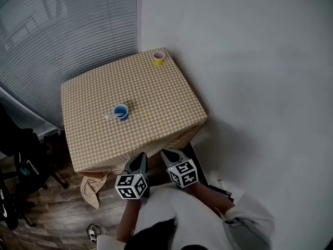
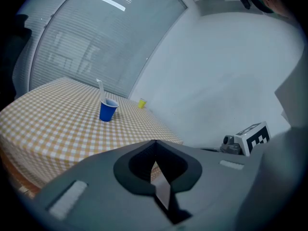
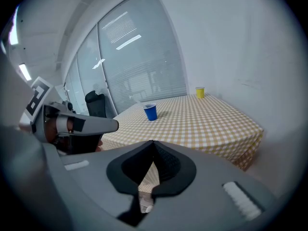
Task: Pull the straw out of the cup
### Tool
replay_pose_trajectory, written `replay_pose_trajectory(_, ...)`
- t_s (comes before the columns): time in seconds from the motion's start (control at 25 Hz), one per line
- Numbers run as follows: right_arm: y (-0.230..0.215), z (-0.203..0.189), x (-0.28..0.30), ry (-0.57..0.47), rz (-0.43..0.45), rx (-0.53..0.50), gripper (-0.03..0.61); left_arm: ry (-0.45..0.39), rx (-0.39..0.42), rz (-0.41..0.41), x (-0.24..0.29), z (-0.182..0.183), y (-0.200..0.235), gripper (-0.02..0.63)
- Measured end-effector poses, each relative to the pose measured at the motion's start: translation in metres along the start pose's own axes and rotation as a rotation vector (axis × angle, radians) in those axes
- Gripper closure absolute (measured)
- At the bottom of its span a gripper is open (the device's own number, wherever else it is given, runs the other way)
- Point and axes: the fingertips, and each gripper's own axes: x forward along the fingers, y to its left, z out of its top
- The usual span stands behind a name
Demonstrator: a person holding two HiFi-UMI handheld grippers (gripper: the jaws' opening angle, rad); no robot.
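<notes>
Left gripper (image 1: 139, 159): jaws were closed tip to tip with nothing between them; it was held short of the table's near edge.
Right gripper (image 1: 169, 154): jaws were closed and empty; it sat just beside the left one, also short of the table.
Cup (image 1: 120, 112): blue and upright, near the middle of the table, well apart from both grippers.
Straw (image 2: 100, 88): white, stood tilted in the cup, untouched.
Table (image 1: 156, 124): covered with a checked cloth, set in the corner between blinds (image 1: 62, 25) and wall.
Yellow cup (image 1: 158, 58): stood at the table's far corner.
</notes>
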Motion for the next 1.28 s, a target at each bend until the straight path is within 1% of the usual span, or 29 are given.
replay_pose_trajectory(0.08,0.001,0.004,0.004,-0.003,-0.015,0.016,0.572,0.008,0.0,-0.006,0.0,0.004,0.007,0.6)
replay_pose_trajectory(0.28,0.013,0.011,0.019,-0.024,-0.035,0.051,0.572,0.014,0.043,-0.019,-0.006,0.013,0.026,0.6)
replay_pose_trajectory(0.44,0.036,0.008,0.032,-0.009,-0.031,0.027,0.572,0.011,0.02,-0.02,-0.016,0.017,0.048,0.6)
replay_pose_trajectory(0.6,0.048,0.005,0.037,-0.003,-0.044,0.029,0.572,0.038,-0.001,-0.026,-0.021,0.015,0.062,0.601)
replay_pose_trajectory(0.96,0.046,0.009,0.035,-0.001,-0.077,0.051,0.572,0.034,-0.031,-0.062,-0.02,0.018,0.063,0.601)
replay_pose_trajectory(1.2,0.04,0.022,0.037,-0.04,-0.071,0.051,0.572,0.022,-0.004,-0.044,-0.015,0.027,0.064,0.601)
replay_pose_trajectory(1.28,0.036,0.03,0.042,-0.053,-0.062,0.037,0.572,0.01,0.009,-0.031,-0.011,0.033,0.066,0.601)
